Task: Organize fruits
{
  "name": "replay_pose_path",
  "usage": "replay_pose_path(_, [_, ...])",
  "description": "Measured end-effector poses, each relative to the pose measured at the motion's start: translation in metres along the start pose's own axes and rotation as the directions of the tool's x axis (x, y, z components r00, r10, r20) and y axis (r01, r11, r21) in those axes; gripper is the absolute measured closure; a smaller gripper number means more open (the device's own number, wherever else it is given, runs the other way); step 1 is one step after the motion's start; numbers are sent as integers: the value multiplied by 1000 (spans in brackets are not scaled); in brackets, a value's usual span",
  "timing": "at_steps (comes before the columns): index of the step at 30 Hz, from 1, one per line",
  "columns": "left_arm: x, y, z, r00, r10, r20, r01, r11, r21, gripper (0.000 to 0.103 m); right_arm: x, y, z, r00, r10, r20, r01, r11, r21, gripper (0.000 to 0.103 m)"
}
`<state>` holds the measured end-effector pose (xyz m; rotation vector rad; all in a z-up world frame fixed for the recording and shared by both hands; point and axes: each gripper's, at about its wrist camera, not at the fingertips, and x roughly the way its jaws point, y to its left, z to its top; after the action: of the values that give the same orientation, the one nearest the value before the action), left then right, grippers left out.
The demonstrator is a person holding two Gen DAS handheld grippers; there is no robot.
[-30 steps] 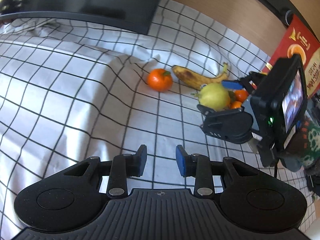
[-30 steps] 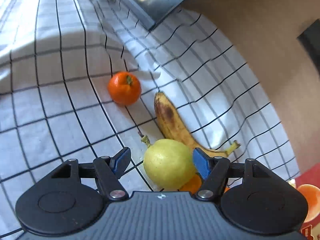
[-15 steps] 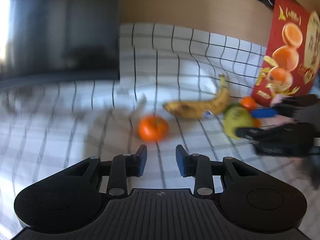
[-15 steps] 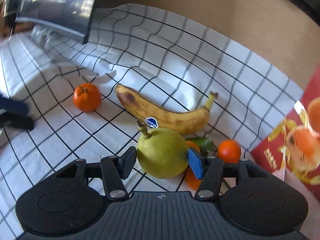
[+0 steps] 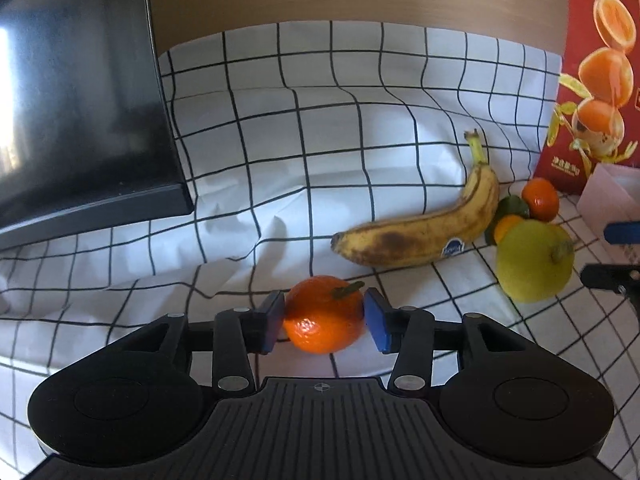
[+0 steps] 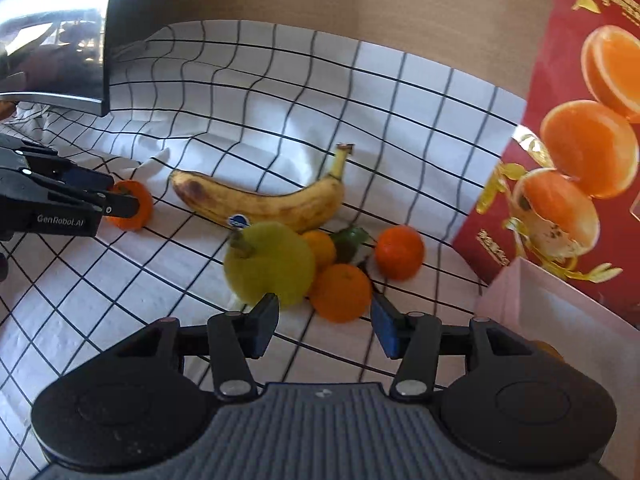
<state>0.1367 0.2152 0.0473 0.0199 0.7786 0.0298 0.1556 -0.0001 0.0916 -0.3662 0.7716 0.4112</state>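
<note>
two grippers in view. left gripper (image 5: 324, 322) has its pads on either side of the lone mandarin (image 5: 324, 314), at or nearly at the skin, so it reads as closing to pinch; full contact on the right pad not certain. that mandarin sits on the checked tablecloth (image 5: 360, 140), near the left gripper and well apart from the other fruit. right gripper (image 6: 324, 326) is spread and holds nothing; it sits just short of the pile, with the pear (image 6: 268, 264) and an orange (image 6: 340, 292) just beyond its fingertips.

fruit cluster at 2 o'clock from the held mandarin in the left view: banana (image 5: 424, 232), pear, a few small oranges, a green fruit (image 6: 352, 238) i can't name. pear touches the oranges; banana lies just behind them. red citrus box (image 6: 576, 120) stands at 3 o'clock of the pile, pink container (image 6: 560, 320) just in front of it. dark monitor (image 5: 76, 92) at 10 o'clock.

progress: most fruit looks grouped already, judging by the layout. left to do: bring the stray mandarin over to the pile. final target, pile or pink container, can't tell.
</note>
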Motion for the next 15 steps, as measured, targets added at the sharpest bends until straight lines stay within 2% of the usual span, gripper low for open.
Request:
replay_pose_path(3, [3, 0, 2, 1000, -3, -8, 3, 1000, -20, 50, -10, 5, 1, 999, 42, 24, -42, 999, -20, 47])
replay_pose_path(4, [3, 0, 2, 1000, -5, -9, 4, 1000, -25, 50, -11, 10, 3, 998, 51, 33, -50, 998, -36, 38])
replay_pose_path(5, [2, 0, 2, 1000, -9, -10, 8, 999, -32, 52, -10, 15, 4, 998, 53, 40, -51, 997, -53, 33])
replay_pose_path(8, [-9, 3, -2, 1000, -23, 1, 23, 997, -69, 52, 0, 39, 5, 998, 38, 51, -30, 989, -142, 32])
replay_pose_path(12, [-32, 8, -13, 999, -33, 16, 35, 991, -129, 53, 18, 69, 4, 996, 70, 50, -55, 965, -257, 30])
replay_pose_path(15, [-48, 14, -26, 998, -56, 15, 57, 982, -182, 53, 20, 83, 3, 996, 53, 73, -28, 952, -305, 32])
